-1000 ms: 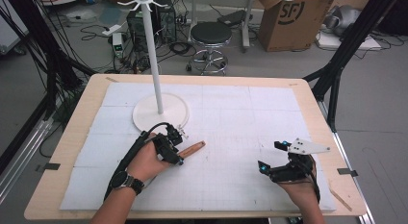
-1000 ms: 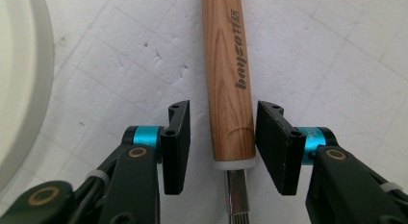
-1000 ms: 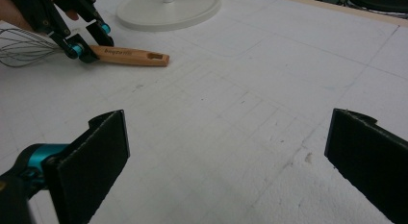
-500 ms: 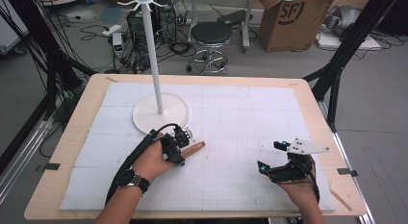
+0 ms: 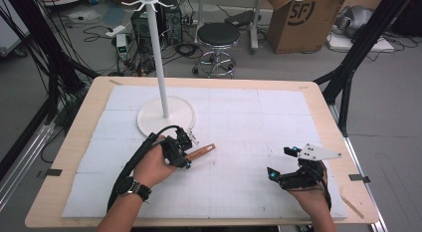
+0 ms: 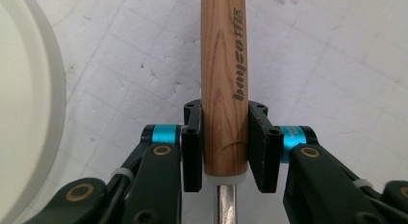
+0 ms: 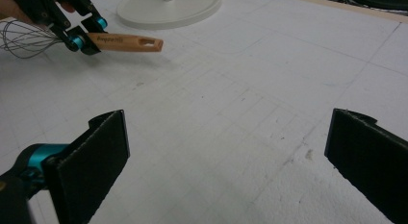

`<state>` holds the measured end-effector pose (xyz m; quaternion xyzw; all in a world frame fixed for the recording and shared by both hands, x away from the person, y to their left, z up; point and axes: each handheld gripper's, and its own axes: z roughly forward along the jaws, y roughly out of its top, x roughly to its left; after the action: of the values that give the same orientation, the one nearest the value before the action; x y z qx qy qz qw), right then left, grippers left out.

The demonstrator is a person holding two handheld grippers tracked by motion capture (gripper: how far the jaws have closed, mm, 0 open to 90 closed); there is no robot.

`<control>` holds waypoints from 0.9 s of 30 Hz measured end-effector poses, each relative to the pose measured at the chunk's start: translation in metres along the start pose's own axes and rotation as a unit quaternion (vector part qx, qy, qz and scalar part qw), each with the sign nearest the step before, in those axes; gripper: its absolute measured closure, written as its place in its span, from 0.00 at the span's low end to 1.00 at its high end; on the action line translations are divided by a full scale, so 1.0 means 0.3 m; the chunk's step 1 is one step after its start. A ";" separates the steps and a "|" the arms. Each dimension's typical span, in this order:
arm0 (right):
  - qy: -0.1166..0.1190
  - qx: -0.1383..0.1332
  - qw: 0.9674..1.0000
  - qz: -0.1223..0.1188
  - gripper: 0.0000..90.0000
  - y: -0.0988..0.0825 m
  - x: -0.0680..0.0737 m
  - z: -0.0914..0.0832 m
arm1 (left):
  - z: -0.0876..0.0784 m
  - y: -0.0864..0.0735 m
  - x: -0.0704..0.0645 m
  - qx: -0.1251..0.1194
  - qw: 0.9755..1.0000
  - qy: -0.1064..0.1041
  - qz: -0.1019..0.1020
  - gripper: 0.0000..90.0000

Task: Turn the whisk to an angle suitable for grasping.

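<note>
Wooden whisk handle (image 6: pixel 224 84) pinched in left gripper (image 6: pixel 224 149) jaws near stand base (image 5: pixel 166 116), likely for hanging; right gripper (image 7: pixel 226 161) jaws spread.

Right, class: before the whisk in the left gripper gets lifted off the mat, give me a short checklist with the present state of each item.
1. Left gripper shut on the whisk: ok; the pads, which have just been closing, press both sides of the wooden handle.
2. Grip placed at the handle's wire end: ok.
3. Handle's hanging hole free: ok, as the right gripper view shows.
4. Stand upright, base beside the whisk: ok.
5. Right gripper open, apart from the whisk: ok.
6. Wire loops undamaged: cannot tell.
</note>
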<state>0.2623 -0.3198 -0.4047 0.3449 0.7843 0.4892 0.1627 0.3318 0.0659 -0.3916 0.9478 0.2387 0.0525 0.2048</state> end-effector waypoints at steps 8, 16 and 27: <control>-0.001 0.003 1.000 0.001 0.01 -0.002 0.001 0.004 | -0.104 -0.032 0.001 -0.082 0.997 -0.006 -0.001 0.78; 0.000 0.004 1.000 -0.003 0.01 -0.001 0.003 0.008 | -0.206 -0.072 0.019 -0.148 0.989 -0.013 -0.013 0.78; 0.003 0.005 1.000 -0.005 0.01 0.004 0.004 0.019 | -0.325 -0.101 0.026 -0.224 0.974 -0.013 -0.021 0.78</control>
<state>0.2654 -0.3148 -0.4063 0.3402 0.7891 0.4852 0.1615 0.3064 0.1292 -0.3152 0.8731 0.2382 0.0882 0.4162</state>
